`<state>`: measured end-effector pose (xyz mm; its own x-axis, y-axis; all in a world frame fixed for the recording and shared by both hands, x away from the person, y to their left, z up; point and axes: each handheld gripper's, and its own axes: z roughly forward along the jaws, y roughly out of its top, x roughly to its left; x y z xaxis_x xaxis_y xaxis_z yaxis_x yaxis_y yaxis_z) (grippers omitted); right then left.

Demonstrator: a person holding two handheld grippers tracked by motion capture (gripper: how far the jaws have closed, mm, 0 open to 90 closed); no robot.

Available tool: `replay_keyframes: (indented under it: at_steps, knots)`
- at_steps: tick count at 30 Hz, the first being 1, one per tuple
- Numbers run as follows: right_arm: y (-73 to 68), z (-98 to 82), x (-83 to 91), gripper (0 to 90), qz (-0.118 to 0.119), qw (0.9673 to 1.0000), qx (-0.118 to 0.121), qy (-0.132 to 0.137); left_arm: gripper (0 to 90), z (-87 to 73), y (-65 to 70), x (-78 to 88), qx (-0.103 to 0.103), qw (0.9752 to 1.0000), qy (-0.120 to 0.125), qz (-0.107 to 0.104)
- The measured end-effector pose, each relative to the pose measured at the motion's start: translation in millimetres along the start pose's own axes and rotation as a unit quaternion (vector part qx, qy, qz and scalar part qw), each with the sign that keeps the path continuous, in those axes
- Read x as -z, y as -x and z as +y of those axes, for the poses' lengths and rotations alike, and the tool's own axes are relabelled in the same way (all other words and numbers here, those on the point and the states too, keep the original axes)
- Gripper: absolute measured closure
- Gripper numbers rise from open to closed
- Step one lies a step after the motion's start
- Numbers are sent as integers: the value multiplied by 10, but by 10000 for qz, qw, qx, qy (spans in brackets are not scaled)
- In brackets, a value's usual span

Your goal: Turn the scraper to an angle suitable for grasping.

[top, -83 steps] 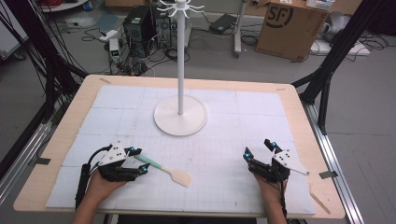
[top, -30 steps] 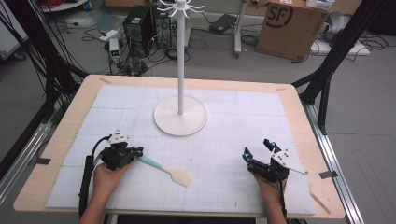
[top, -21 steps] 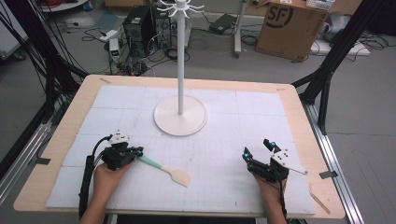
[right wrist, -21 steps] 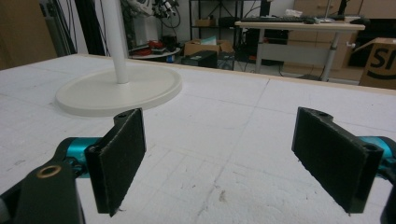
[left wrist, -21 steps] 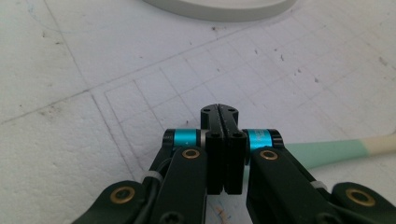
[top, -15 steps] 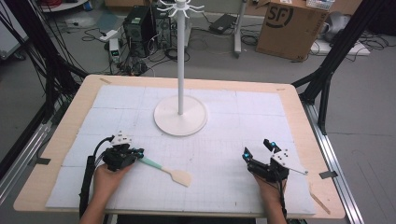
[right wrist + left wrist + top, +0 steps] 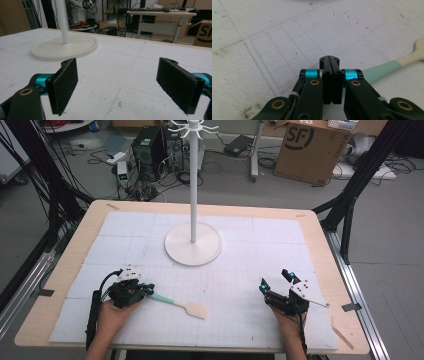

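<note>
Left gripper jaws pressed together beside the mint spatula handle, grip unclear, high view shows spatula blade pointing right, slightly toward the person, right gripper wide open, empty.

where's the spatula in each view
High view: the spatula lies lower left of centre, green handle at the left gripper.
Left gripper view: at the right edge, behind the shut jaws.
Right gripper view: not in it.
Shared landmark: the white stand.

A white gridded mat covers the wooden table, bearing stand and spatula.
</note>
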<state>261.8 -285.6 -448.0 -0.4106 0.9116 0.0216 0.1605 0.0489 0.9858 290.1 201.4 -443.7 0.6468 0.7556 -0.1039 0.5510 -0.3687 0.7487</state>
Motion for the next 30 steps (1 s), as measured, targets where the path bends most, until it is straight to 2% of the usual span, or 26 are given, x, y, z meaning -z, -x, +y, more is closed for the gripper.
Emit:
replay_keyframes:
  at_steps: [6,8,13,16,23,27,30]
  knots:
    - [0,0,-3,166,4,10000,15,5,896,-28,74,19,-265,9996,-23,-135]
    - [0,0,-3,166,5,10000,21,6,896,-31,84,18,-290,9994,-27,-187]
    - [-8,0,-2,166,16,10000,9,-19,896,-38,103,23,-456,9983,-52,-370]
    - [-9,0,-4,166,26,10000,36,-12,896,-48,112,40,-563,9968,-29,-566]
    - [-8,0,-5,166,13,10000,58,-14,895,-62,112,72,-610,9959,127,-661]
    - [-7,0,-6,166,16,10000,65,-15,892,-89,73,138,-442,9961,395,-654]
    - [-8,0,-6,166,25,10000,62,-18,892,-136,27,207,-317,9965,438,-631]
